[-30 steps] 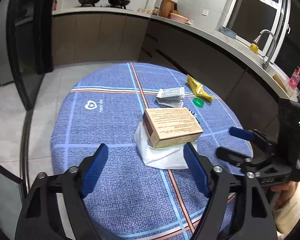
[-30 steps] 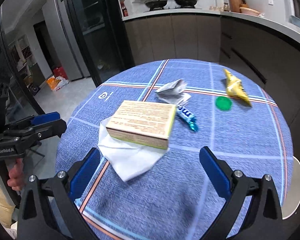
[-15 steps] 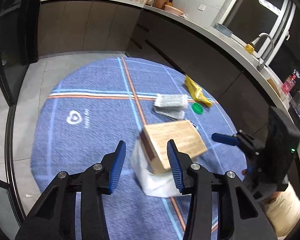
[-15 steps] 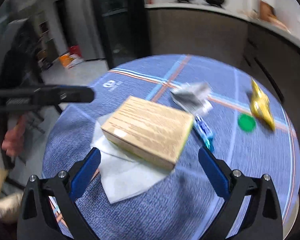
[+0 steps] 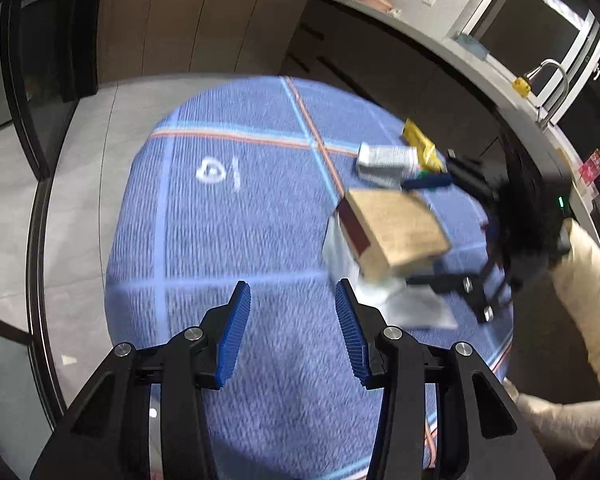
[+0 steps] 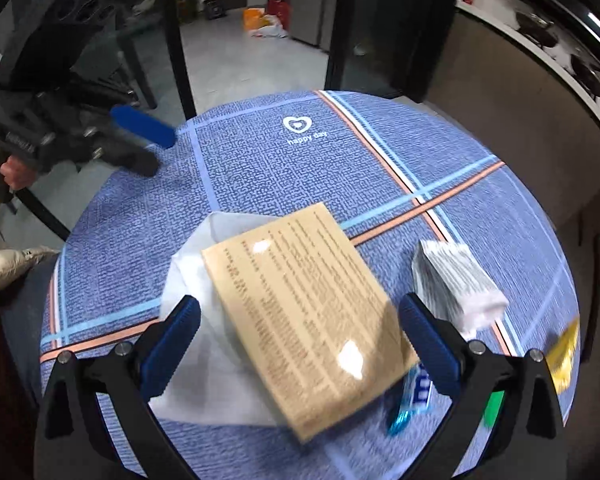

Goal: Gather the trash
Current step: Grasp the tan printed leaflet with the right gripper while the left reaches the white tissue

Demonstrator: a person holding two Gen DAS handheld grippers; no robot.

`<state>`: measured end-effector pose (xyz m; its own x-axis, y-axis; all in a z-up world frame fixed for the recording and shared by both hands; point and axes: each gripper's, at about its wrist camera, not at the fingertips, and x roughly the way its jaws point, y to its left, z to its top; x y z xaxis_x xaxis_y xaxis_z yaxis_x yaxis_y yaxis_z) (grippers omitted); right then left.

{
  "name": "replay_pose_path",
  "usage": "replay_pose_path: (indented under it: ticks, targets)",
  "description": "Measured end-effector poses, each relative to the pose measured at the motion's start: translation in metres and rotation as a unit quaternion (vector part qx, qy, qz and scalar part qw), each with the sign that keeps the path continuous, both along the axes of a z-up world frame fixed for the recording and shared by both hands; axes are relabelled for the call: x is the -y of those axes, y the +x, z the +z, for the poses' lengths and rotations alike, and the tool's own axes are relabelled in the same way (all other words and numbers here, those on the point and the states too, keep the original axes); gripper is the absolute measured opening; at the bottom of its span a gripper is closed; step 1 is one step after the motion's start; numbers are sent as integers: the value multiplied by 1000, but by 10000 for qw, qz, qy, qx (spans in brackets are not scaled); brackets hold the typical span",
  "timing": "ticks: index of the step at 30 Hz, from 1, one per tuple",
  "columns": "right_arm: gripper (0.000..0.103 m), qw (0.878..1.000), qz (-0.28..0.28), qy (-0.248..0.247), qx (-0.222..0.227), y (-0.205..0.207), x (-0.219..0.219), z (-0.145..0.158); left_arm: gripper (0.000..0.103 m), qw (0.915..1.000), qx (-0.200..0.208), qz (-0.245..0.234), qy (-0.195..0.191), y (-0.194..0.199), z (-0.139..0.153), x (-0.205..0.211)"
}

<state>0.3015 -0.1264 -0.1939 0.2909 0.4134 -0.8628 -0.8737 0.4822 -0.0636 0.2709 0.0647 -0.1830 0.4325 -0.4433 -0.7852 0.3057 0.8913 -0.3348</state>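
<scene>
Plainly, the wide-open, empty right gripper (image 6: 300, 344) straddles the tan cardboard box (image 6: 308, 312) lying on a white tissue (image 6: 196, 280) on the blue tablecloth (image 6: 260, 172), so closing could snag tissue, while the left gripper (image 5: 292, 328), empty, jaws opening, hovers beside.

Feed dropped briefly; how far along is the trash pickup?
Done: nothing, all trash lies on the table. In hand: the right gripper, jaws open, straddles the box on the tissue. Left: those plus silver packet, yellow wrapper, blue wrapper, green cap.
</scene>
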Motion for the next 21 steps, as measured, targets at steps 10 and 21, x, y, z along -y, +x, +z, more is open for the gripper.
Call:
replay_pose_path:
  ticks: [10, 21]
  targets:
    - [88, 9951, -746, 456, -470, 14, 14, -3, 59, 9997, -34, -160, -196, -8, -2, 16]
    - [81, 9512, -2960, 877, -19, -41, 76, 13, 57, 9996, 57, -259, -44, 1, -7, 51]
